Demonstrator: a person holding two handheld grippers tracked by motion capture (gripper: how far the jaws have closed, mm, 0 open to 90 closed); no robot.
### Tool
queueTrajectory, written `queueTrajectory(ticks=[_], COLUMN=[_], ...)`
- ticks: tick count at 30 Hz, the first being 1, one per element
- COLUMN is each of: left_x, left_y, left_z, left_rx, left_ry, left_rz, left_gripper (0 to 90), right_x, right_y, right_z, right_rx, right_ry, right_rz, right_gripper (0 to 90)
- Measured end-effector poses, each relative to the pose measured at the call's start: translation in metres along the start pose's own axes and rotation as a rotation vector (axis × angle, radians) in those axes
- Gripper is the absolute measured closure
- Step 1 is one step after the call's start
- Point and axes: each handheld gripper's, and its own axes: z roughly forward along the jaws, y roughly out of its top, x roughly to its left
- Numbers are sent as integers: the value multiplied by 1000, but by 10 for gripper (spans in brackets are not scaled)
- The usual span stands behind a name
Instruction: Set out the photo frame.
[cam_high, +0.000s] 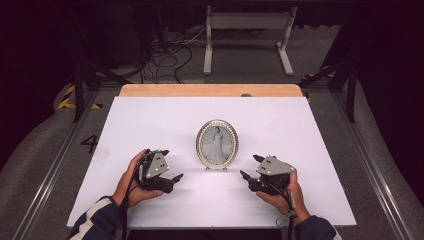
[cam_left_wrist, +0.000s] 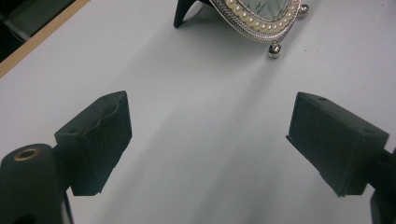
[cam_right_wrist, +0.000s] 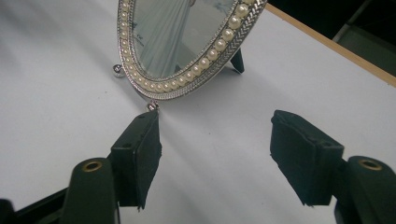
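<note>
Left tongs (cam_high: 171, 169): near left of white bench (cam_high: 150, 120), released, nothing between the jaws. Right tongs (cam_high: 251, 167): near right, released, nothing held. Oval pearl-rimmed picture frame (cam_high: 217, 144): upright on ball feet at bench centre, between both tongs, touched by neither. Far edge: bare wood strip (cam_high: 210, 90).

Centre: oval picture frame (cam_high: 217, 144) is standing upright, blocking the straight path between left gripper (cam_high: 169, 170) and right gripper (cam_high: 248, 167).
Table (cam_high: 150, 120): bare surface is lying open all around.
</note>
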Motion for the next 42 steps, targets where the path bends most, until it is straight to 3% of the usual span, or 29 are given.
queueTrajectory(ticks=[19,29,36,42], left_x=[3,2,5,6], left_y=[-19,-30,-39,-46], left_z=[-9,-13,-18,-22], left_rx=[14,33,43,34], left_ry=[-3,-3,11,-14], left_rz=[-27,-47,-76,-102], left_gripper=[107,90,56,28], right_x=[-5,-4,-3,-2], right_y=[-13,-15,-16,-22], right_z=[-8,-7,-7,-10], right_rx=[32,55,53,53], right_ry=[-14,-34,-36,-29], right_rz=[10,12,10,23], right_gripper=[282,186,149,111])
